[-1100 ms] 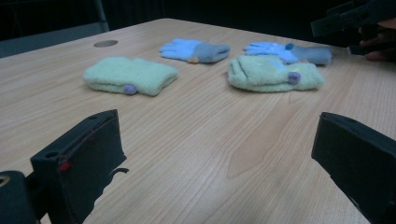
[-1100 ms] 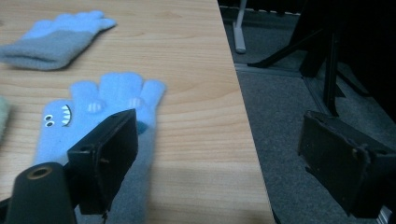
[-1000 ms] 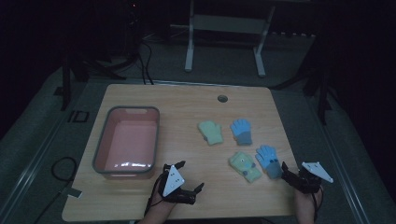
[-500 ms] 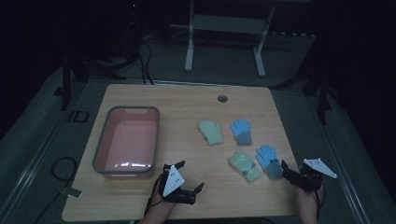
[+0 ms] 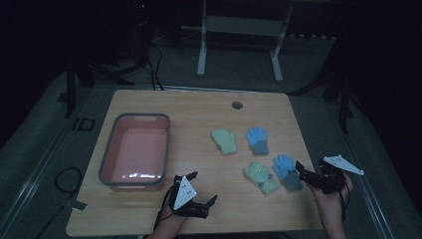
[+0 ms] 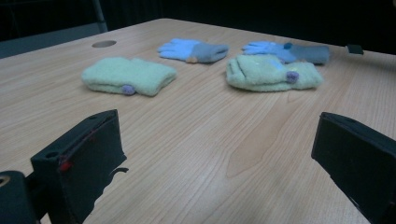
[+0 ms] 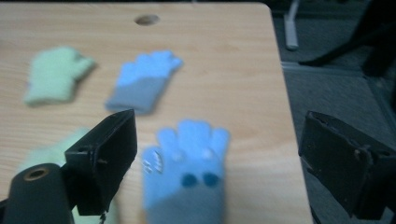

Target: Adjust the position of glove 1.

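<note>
Four gloves lie right of centre on the wooden table [image 5: 199,114]. There are a far green glove [image 5: 225,141], a far blue glove [image 5: 257,140], a near green glove [image 5: 261,177] and a near blue glove [image 5: 287,171]. My right gripper [image 5: 302,173] stands open just right of the near blue glove. In the right gripper view that near blue glove [image 7: 187,172] lies between the spread jaws of the right gripper [image 7: 217,128], and I cannot tell if they touch it. My left gripper [image 5: 203,186] rests open near the front edge, holding nothing. Its view faces the green gloves [image 6: 128,75] [image 6: 271,72].
A pink tub with a grey rim [image 5: 109,149] stands on the left half of the table, nothing visible inside. A round cable hole [image 5: 237,105] sits near the far edge. The table's right edge runs close beside my right hand [image 5: 331,204]. A white stand [image 5: 239,30] is beyond.
My right gripper has edged slightly forward and in toward the near blue glove. The left gripper and the gloves have not moved.
</note>
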A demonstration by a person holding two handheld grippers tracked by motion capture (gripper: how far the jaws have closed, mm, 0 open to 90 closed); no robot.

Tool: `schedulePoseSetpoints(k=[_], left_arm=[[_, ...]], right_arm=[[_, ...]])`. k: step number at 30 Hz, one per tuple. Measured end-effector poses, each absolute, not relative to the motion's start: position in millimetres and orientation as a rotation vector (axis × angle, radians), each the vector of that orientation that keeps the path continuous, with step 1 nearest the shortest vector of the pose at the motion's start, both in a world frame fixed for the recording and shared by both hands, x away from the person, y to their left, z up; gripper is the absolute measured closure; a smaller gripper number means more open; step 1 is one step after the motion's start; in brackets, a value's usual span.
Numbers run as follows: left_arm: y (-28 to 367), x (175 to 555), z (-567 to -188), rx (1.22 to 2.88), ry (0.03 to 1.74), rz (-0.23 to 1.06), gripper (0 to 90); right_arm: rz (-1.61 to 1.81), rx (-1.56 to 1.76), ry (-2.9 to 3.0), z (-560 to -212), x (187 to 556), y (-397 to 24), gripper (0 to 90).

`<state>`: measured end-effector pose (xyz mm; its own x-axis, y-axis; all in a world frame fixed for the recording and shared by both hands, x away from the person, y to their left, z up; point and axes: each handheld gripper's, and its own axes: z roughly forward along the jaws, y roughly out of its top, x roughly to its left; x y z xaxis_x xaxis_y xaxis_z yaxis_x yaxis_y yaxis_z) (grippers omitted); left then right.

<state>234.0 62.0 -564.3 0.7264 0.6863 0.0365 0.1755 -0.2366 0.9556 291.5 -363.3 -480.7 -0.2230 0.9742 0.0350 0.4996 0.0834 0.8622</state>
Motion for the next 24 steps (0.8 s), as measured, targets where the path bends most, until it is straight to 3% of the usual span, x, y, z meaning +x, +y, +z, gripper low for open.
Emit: schedulePoseSetpoints(k=[7, 24], left_arm=[[62, 234, -564, 1.776, 0.682, 0.548, 2.3], [63, 234, -564, 1.775, 0.677, 0.545, 2.3]], right_arm=[[1.098, 1.420, 1.806, -456, 305, -354, 23.5], [1.115, 1.278, 1.985, -428, 349, -300, 21.6]])
